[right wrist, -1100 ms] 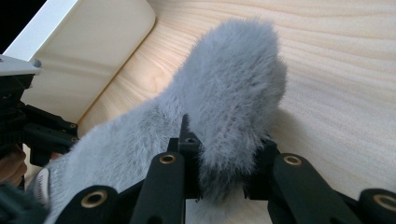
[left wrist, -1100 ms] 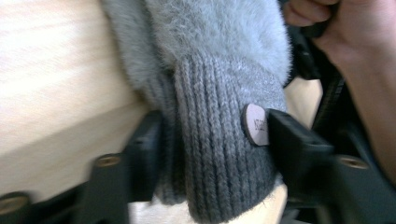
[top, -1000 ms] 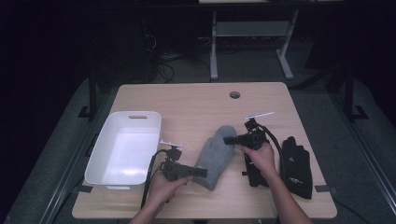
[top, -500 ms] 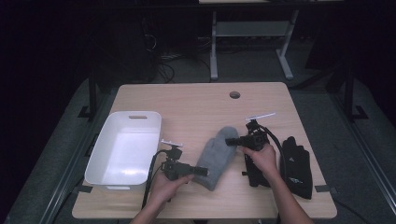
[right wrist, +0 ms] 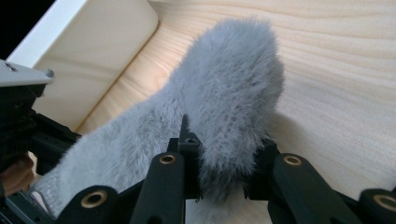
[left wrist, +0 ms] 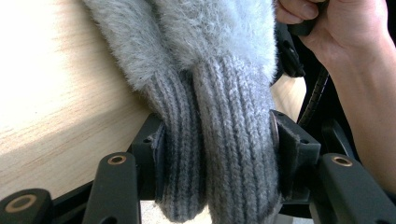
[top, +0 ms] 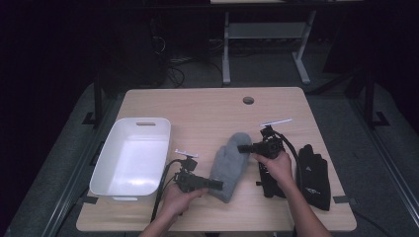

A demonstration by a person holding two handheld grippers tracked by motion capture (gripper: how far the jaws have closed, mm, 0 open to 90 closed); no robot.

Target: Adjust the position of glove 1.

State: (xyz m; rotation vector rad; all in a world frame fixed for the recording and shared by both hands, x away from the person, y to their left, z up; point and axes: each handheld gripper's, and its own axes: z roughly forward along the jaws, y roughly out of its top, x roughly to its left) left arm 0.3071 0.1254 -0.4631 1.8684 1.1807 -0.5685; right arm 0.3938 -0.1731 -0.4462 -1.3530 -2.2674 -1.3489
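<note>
Wooden table point(top: 207, 108), dark room. Grey mitten point(top: 231, 164) is laid lengthwise between both grippers, beside white tub point(top: 132, 157). Knit cuff is pinched by left gripper point(top: 215, 185), whose jaws have just been closing; fuzzy tip is clamped by right gripper point(top: 242, 148).

High view sits up above the near edge of the counter point(top: 197, 108), looking forward and down, far enough back to catch all of it plus the floor behind. Left tool view is jammed right up against the cuff end of the grey mitten point(left wrist: 219, 116), looking along it. Right tool view is just as close at the mitten's fluffy tip, facing the white tub point(right wrist: 93, 51). All three views share that mitten, which lies right of the tub.
</note>
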